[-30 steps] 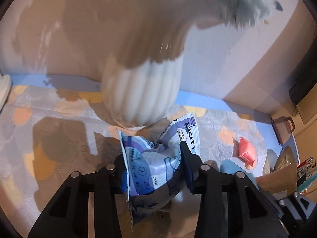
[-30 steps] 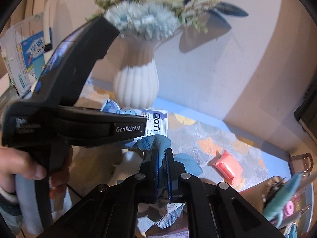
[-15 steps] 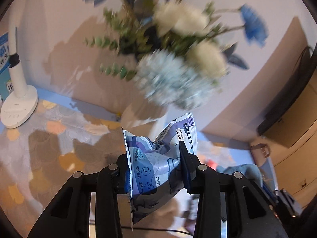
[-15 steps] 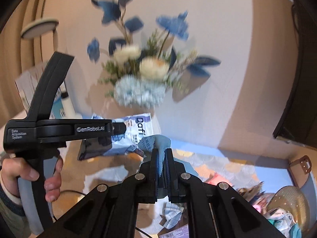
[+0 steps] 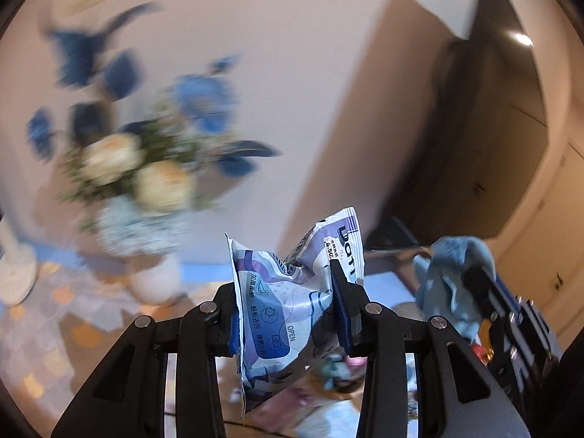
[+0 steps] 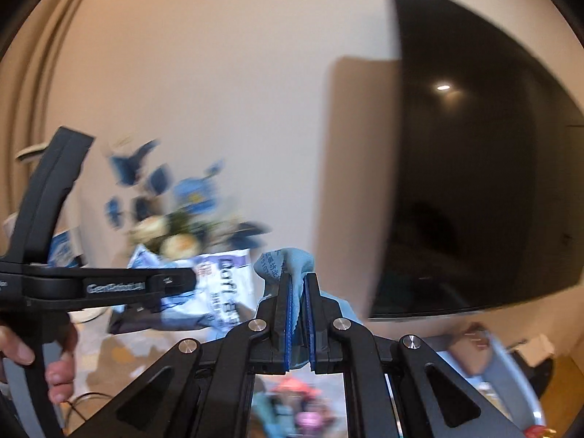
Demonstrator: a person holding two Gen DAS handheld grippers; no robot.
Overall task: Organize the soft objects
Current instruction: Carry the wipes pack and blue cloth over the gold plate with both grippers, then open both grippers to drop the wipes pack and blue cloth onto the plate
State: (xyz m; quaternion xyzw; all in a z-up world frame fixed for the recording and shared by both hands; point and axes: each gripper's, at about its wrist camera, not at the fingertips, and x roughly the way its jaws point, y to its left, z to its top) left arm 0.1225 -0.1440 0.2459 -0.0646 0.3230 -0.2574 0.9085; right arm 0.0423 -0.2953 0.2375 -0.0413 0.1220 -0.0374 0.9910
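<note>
My left gripper [image 5: 288, 292] is shut on a crumpled white and purple wipes packet [image 5: 292, 292] and holds it in the air. The packet also shows in the right wrist view [image 6: 219, 292], with the left gripper's black body [image 6: 102, 288] beside it. My right gripper [image 6: 296, 288] is shut on a light blue cloth [image 6: 288, 266], also lifted. In the left wrist view that cloth [image 5: 449, 281] hangs at the right in the right gripper [image 5: 474, 277].
A white vase with blue and cream flowers [image 5: 146, 168] stands on the patterned tablecloth [image 5: 54, 328] at left. A white lamp base [image 5: 14, 277] is at far left. A dark screen [image 6: 474, 182] fills the right. Blurred soft items [image 6: 292, 401] lie below.
Both grippers have risen and tilted up and to the right with their loads. The vase and table have dropped lower in view; the dark screen has come into sight.
</note>
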